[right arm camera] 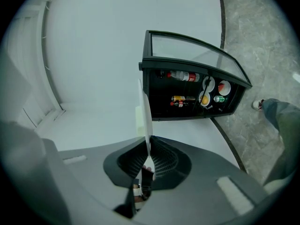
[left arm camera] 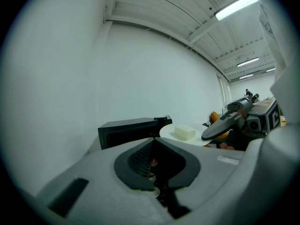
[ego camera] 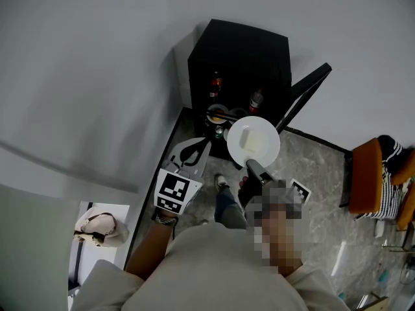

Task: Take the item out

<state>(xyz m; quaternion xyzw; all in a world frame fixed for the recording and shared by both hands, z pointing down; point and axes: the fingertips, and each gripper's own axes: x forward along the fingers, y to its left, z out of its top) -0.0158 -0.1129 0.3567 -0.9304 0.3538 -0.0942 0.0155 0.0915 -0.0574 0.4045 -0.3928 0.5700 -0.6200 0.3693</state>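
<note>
The right gripper (ego camera: 253,166) is clamped on the near rim of the white plate (ego camera: 267,149) (pale block (ego camera: 244,138) aboard), clear of the open black fridge (ego camera: 240,50). The left gripper (ego camera: 190,154), jaws together, holds nothing. Extraction looks done — next, carry it level.

The cabinet (ego camera: 240,50) mouth is seen open, its door (ego camera: 305,96) swung out to the right. The way in is partly covered by the plate (ego camera: 253,141) held just in front. Bottles (right arm camera: 183,75) and dishes (right arm camera: 224,87) are crowded inside; the left side is closed off by the wall (ego camera: 97,76).
</note>
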